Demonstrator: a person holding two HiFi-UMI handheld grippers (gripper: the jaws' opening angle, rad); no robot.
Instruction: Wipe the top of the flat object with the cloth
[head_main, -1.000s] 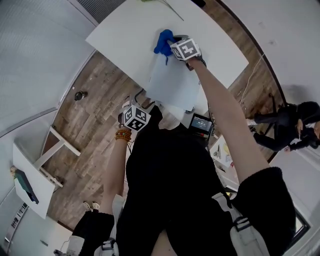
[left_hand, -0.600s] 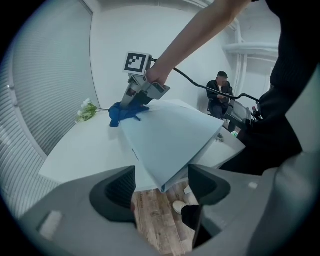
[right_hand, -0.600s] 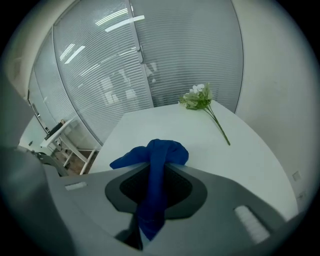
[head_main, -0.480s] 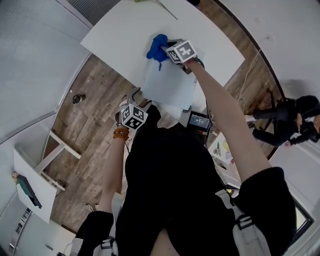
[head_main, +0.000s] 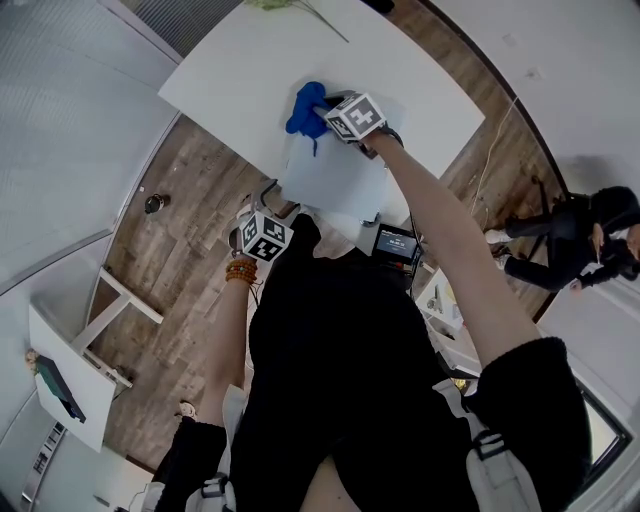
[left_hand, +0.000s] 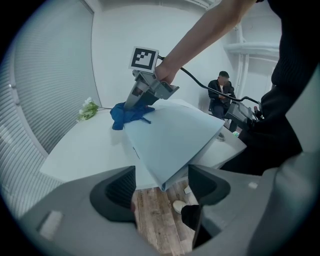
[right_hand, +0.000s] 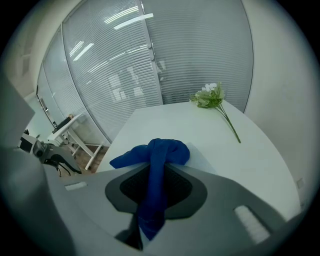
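A pale blue flat object (head_main: 335, 175) lies on the white table (head_main: 230, 70), its near corner jutting past the table edge (left_hand: 170, 135). My right gripper (head_main: 328, 112) is shut on a blue cloth (head_main: 305, 108) and holds it at the object's far left corner. In the right gripper view the cloth (right_hand: 157, 165) is bunched and runs between the jaws of that gripper (right_hand: 156, 192). My left gripper (head_main: 263, 237) hangs off the table's near edge, open and holding nothing (left_hand: 161, 187), with wood floor showing between its jaws. The left gripper view also takes in the cloth (left_hand: 127, 114).
A sprig of flowers (right_hand: 212, 97) lies at the table's far side. A small device with a screen (head_main: 400, 243) sits below the table's near edge. A person in black (head_main: 575, 245) sits at the right. Another white table (head_main: 70, 360) stands at the lower left.
My right gripper has slid the cloth a little leftward along the flat object's far edge. The left gripper has hardly moved.
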